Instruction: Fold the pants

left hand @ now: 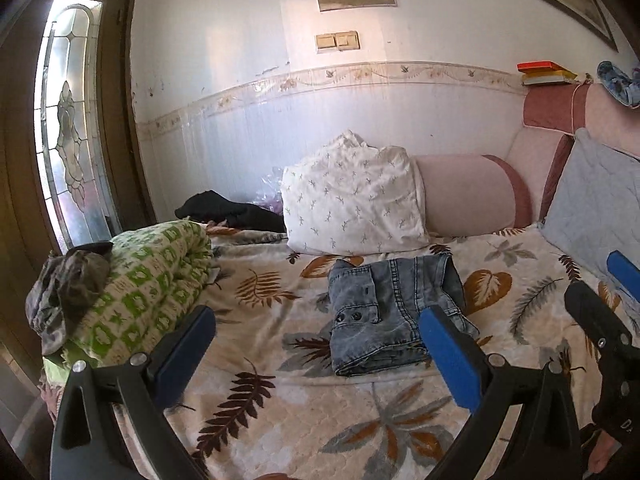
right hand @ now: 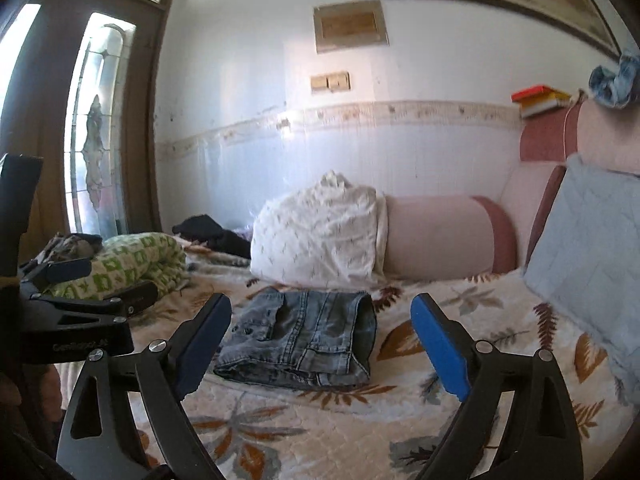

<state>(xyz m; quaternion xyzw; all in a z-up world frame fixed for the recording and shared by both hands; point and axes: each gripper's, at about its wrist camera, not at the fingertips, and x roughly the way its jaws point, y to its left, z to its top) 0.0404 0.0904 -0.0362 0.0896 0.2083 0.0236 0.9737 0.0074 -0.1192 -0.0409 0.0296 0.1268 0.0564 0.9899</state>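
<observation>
The left gripper (left hand: 316,330) hangs above the near part of the bed with its blue pads spread wide and nothing between them; to its right the right gripper (right hand: 320,338) is just as wide and just as empty, its jaws framing the pants without touching them. The pants (left hand: 394,312) lie beyond both tools on the leaf-patterned blanket (left hand: 280,420), in the middle of the bed, just in front of the white pillow (left hand: 352,196) and well apart from the green-and-white quilt roll (left hand: 152,276) at the left. They are faded blue denim, already folded into a compact, roughly square stack with the buttoned waist corner at the left and a rounded leg opening at the far right. The fold looks finished, so the risk lies in any further handling: a wide pad dropped low could catch the top layer and drag it open, and the soft blanket gives little to hold the stack in place. The lifted right edge seems the likeliest to spring back, since stiff denim resists a crease.
</observation>
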